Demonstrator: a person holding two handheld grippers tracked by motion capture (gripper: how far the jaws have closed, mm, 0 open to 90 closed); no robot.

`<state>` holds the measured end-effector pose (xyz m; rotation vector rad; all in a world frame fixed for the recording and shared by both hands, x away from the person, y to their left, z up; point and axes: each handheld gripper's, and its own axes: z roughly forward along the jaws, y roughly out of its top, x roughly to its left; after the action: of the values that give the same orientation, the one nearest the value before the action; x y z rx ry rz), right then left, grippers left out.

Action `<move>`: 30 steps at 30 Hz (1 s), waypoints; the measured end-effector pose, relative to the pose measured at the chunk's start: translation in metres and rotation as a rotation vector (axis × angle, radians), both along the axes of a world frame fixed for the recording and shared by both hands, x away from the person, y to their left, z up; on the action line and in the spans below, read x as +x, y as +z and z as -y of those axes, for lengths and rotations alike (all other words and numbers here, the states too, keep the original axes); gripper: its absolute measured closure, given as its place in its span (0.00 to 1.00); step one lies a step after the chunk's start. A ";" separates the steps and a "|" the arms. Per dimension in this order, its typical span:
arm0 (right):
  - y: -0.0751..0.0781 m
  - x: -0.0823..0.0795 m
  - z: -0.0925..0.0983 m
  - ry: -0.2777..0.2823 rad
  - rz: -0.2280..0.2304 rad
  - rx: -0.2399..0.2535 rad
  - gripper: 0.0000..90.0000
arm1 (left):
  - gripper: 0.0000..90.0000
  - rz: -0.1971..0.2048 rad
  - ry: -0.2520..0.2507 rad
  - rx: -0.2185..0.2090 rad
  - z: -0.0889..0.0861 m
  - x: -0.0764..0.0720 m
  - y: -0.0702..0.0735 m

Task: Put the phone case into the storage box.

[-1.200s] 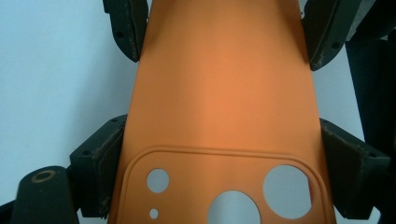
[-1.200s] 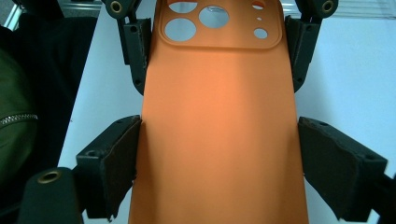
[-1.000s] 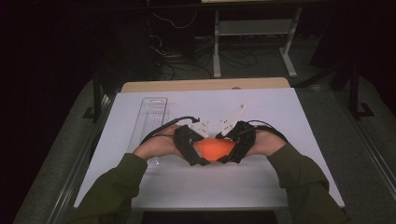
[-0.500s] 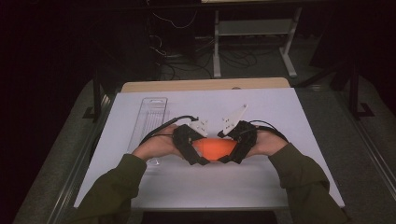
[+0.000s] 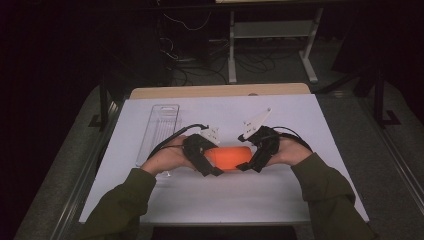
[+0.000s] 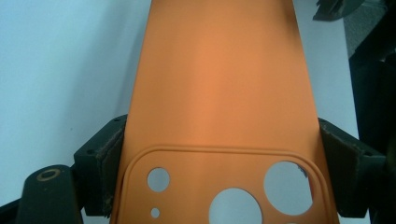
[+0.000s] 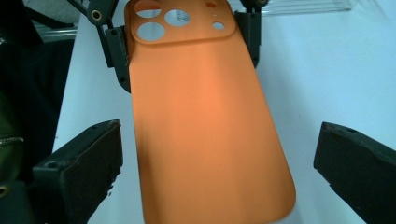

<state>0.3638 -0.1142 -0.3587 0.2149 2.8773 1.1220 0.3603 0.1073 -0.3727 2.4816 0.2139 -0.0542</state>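
Two grippers meet mid-table over the orange case (image 5: pixel 227 157) — left gripper (image 6: pixel 219 154) clamps its camera end, right gripper (image 7: pixel 212 158) has just been opening, pads clear of it — clear tray (image 5: pixel 159 131) well left, open white table (image 5: pixel 320 125) all round.

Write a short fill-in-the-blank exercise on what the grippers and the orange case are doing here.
1. The left gripper is shut on the phone case, whose colour is ____.
2. The right gripper has just been opening; its jaws stand ____ of the case.
3. The case's end with the camera holes sits in the ____ gripper.

Missing words: orange; clear; left
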 end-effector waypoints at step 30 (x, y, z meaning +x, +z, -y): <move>0.000 -0.018 0.043 -0.382 0.023 0.140 0.00 | 0.17 0.004 0.249 -0.014 -0.006 -0.003 -0.002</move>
<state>0.3460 -0.1568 -0.3589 0.7152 2.5811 1.2311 0.3571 0.1131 -0.3752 2.4220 0.5172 0.0537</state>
